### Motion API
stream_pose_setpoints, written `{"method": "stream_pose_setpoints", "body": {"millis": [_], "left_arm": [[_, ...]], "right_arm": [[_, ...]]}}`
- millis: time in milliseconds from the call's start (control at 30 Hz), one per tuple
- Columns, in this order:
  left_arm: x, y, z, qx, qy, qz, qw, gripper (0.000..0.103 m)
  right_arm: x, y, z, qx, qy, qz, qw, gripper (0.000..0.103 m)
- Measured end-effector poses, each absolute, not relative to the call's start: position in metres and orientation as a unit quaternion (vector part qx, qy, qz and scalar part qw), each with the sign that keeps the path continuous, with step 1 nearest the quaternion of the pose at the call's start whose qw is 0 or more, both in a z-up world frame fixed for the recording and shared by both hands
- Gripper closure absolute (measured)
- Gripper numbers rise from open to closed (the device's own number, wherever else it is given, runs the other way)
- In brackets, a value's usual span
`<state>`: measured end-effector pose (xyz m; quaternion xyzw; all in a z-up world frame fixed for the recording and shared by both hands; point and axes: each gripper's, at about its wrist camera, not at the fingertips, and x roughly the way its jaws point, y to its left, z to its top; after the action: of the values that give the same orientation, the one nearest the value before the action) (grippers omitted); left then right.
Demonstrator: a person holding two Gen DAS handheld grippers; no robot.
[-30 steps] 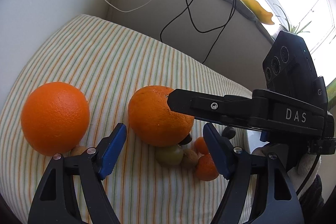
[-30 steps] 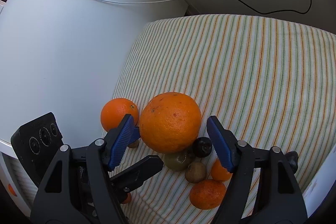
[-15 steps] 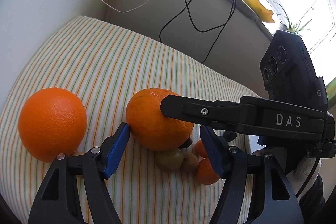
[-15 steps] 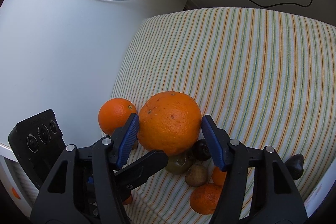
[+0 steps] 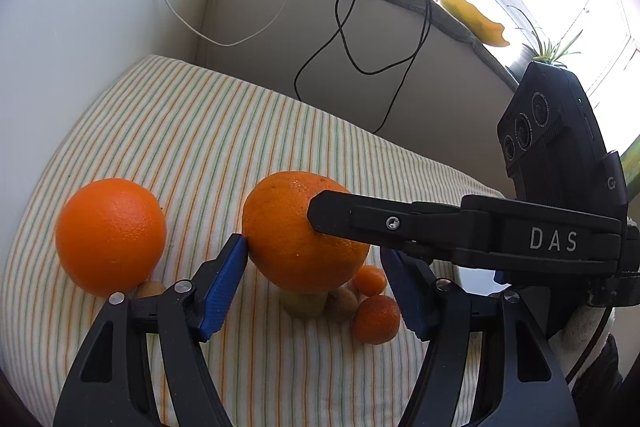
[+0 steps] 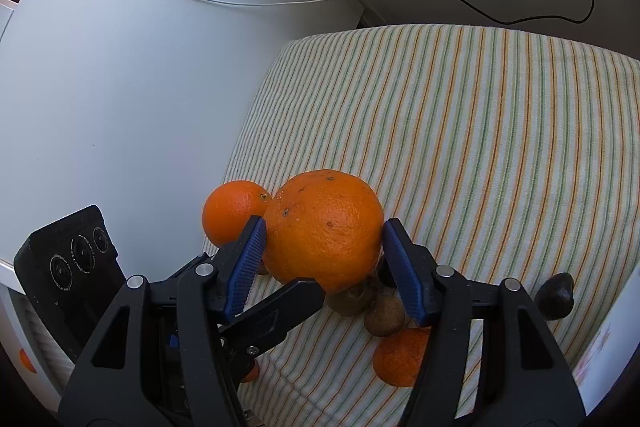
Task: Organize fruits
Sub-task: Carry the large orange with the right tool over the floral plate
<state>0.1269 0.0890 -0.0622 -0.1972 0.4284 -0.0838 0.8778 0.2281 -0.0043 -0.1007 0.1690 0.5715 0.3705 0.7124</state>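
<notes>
A large orange (image 6: 324, 227) sits between the blue pads of my right gripper (image 6: 323, 255), which is shut on it; it also shows in the left wrist view (image 5: 296, 231). My left gripper (image 5: 316, 279) is open, with its left pad touching that orange. A second orange (image 5: 110, 237) rests on the striped cloth (image 5: 200, 131) to the left, also seen in the right wrist view (image 6: 234, 211). Below lie a green fruit (image 5: 302, 303), a brown kiwi (image 6: 384, 317) and small tangerines (image 5: 376, 317).
A dark avocado (image 6: 556, 295) lies at the cloth's right edge. A white wall (image 6: 120, 87) stands to the left, a beige sofa back (image 5: 280, 39) with black cable (image 5: 360, 39) behind. A yellow object (image 5: 472, 17) and plant (image 5: 548, 47) sit by the window.
My right gripper's pads have closed in onto the large orange. The left gripper has moved forward until its left pad touches the same orange.
</notes>
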Motion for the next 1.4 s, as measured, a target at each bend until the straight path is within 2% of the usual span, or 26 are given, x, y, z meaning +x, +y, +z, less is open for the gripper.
{"method": "stream_pose_setpoints", "body": {"millis": [467, 833, 1100, 1400], "left_arm": [[0.104, 0.036, -0.025, -0.165, 0.402, -0.112, 0.894, 0.035], [0.096, -0.027, -0.019, -0.147, 0.398, -0.160, 0.892, 0.035], [0.103, -0.073, -0.025, -0.145, 0.405, -0.194, 0.882, 0.035], [0.123, -0.117, -0.043, -0.143, 0.424, -0.218, 0.867, 0.035]], "right_arm": [[0.191, -0.076, -0.058, 0.191, 0.537, 0.371, 0.733, 0.040], [0.161, -0.160, -0.043, 0.206, 0.520, 0.341, 0.756, 0.040], [0.146, -0.210, -0.042, 0.219, 0.515, 0.309, 0.769, 0.040], [0.163, -0.245, -0.068, 0.237, 0.521, 0.265, 0.776, 0.040]]}}
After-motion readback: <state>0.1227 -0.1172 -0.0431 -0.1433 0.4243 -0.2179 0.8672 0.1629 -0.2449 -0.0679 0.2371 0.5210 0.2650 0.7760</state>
